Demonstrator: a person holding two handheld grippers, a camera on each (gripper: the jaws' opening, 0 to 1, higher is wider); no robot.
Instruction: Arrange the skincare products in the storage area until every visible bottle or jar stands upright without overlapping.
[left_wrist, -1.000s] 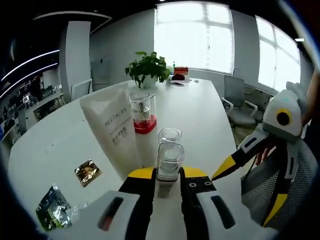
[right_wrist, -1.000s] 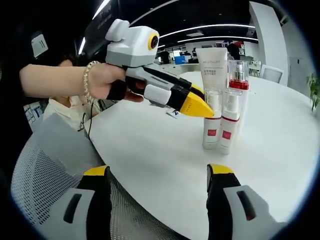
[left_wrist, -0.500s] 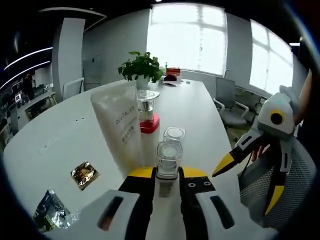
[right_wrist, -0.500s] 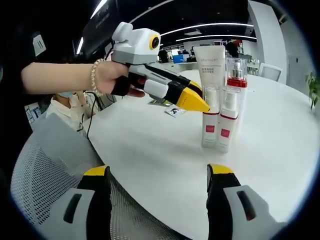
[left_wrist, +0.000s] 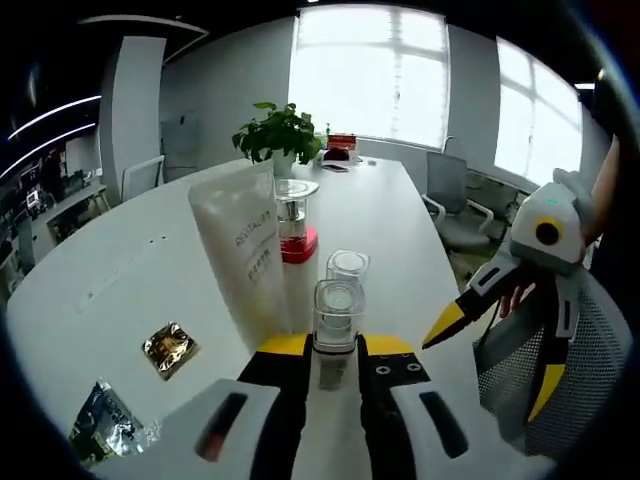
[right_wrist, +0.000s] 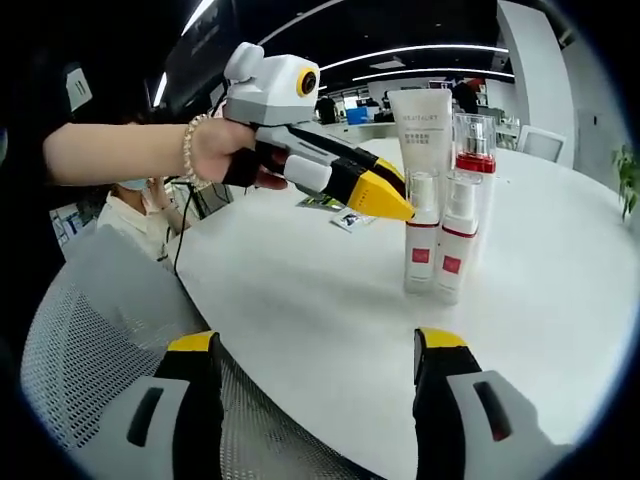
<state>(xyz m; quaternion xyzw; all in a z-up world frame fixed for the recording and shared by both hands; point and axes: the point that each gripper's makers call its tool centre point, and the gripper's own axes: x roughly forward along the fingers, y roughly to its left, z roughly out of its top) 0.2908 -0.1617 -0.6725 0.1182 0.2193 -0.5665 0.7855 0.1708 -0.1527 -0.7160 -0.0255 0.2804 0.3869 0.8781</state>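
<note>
**Left gripper closed on the near bottle, the row all but set**

The left gripper has its jaws drawn narrow around the neck of a small clear-capped bottle; in the right gripper view it reaches in from the left with its yellow tips at that bottle's top. The bottle stands upright on the white worktop, its base seemingly down. The right gripper holds nothing, its jaws spread wide over the near edge of the worktop, beside a mesh chair back.

Just beside the held bottle stands a second small bottle. Behind the pair are a taller bottle with a red collar and a white tube standing on end. All four appear upright and close together.

My reading is that this is the placing step for the last bottle. The next move calls for opening the jaws gently and drawing straight back without knocking the neighbour.

Whether the two small bottles touch cannot be told. The held bottle's base is hidden by the jaws in the left gripper view. Two foil sachets lie flat on the far-left worktop, their print unreadable.
</note>
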